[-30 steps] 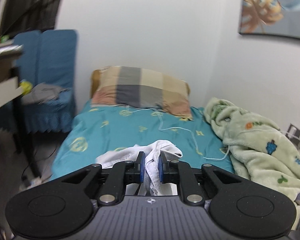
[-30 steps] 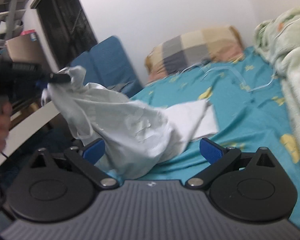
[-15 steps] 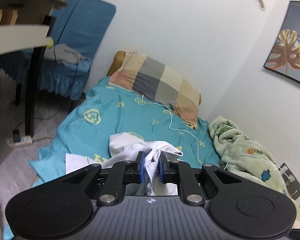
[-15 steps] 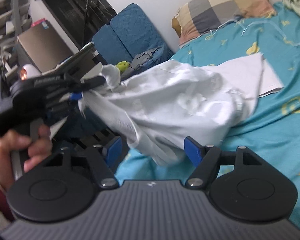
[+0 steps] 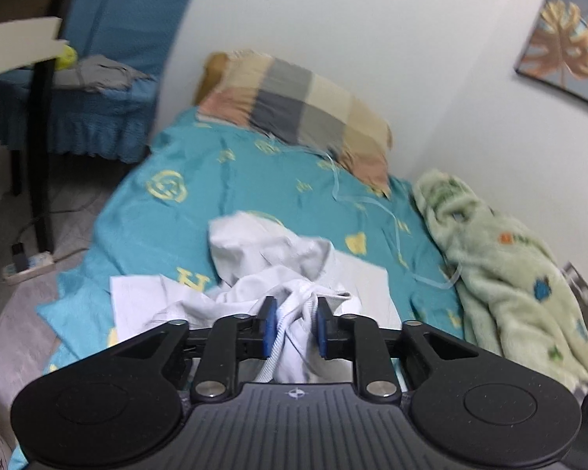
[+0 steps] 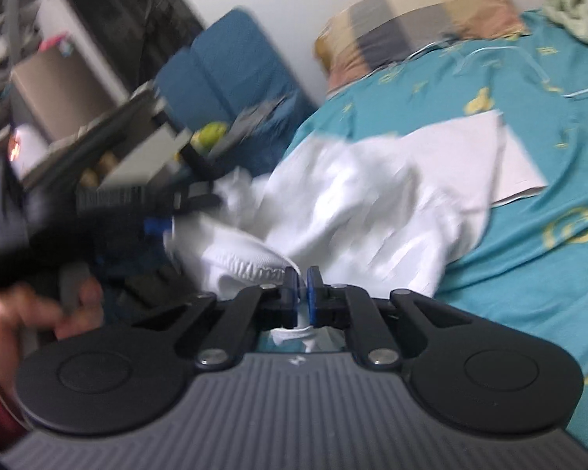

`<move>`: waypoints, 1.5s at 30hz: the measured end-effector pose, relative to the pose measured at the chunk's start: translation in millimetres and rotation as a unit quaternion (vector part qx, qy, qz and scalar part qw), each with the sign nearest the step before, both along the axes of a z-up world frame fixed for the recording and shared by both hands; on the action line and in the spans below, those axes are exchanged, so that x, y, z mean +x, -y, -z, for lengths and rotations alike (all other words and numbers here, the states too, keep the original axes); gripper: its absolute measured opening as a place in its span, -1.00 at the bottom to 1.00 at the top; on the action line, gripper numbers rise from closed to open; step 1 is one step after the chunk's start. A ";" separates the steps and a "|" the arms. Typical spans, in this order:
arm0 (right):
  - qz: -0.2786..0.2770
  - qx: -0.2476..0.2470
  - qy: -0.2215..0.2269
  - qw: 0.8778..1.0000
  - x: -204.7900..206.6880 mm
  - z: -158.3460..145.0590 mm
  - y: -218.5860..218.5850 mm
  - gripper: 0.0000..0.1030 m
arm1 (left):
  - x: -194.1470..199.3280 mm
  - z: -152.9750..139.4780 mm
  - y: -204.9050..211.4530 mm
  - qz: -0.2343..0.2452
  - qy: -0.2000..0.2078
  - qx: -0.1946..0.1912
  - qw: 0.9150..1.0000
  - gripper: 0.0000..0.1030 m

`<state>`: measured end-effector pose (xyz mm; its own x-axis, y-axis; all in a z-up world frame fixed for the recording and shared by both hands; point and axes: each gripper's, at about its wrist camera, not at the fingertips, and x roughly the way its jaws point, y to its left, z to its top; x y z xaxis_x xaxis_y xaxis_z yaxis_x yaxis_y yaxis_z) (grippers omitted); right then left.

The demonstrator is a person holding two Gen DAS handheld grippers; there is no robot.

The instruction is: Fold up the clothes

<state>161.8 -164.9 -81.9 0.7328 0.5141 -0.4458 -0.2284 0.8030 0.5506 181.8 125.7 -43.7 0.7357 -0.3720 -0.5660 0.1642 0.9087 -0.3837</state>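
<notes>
The garment [image 5: 266, 250] is plain white, with a ribbed white band [image 6: 251, 270]. The bed sheet [image 5: 231, 192] is teal, printed with scattered yellow motifs. The pillow [image 5: 298, 105] is checked in tan, grey, cream and dusty pink. The blanket [image 5: 501, 258] is pale green with small blue, orange and green figures. The chair cover [image 5: 109, 39] is deep blue. Both the left hand-held gripper [image 5: 293, 323] and the right hand-held gripper [image 6: 302, 293] are black with blue pads [image 5: 269, 323]. The wall picture [image 5: 568, 35] shows a golden leaf on grey-blue.
</notes>
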 end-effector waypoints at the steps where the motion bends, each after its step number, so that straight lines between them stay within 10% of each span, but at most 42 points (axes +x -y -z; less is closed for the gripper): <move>1: 0.012 -0.004 0.000 1.000 -0.4 -2.0 6.3 -0.86 | 0.8 2.5 2.4 0.010 -0.004 0.002 1.000 -0.43; 7: 0.088 0.014 -0.015 0.996 -4.5 -2.0 49.5 -0.86 | -9.7 4.1 27.0 0.076 0.003 0.052 0.996 0.18; 20: 0.091 -0.001 0.016 0.996 -11.0 -14.8 56.9 -0.86 | -43.1 34.6 104.6 0.187 0.041 0.285 0.939 0.23; 30: 0.101 -0.026 -0.023 0.994 -6.8 4.6 58.1 -0.86 | -3.6 24.3 44.9 -0.008 0.002 0.219 0.976 0.10; 38: 0.064 0.014 -0.149 0.987 -6.3 54.4 44.6 -0.85 | -3.5 17.8 45.5 0.014 0.015 0.232 0.972 -0.10; 45: 0.050 0.024 -0.153 0.987 -13.3 53.3 39.3 -0.84 | -6.3 34.2 82.4 0.079 0.035 0.290 0.953 -0.10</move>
<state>148.6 -204.2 -135.3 0.6163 0.4714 -0.6308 0.0341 0.7843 0.6194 175.5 43.3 -77.9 0.7400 -0.1201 -0.6618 0.3224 0.9269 0.1923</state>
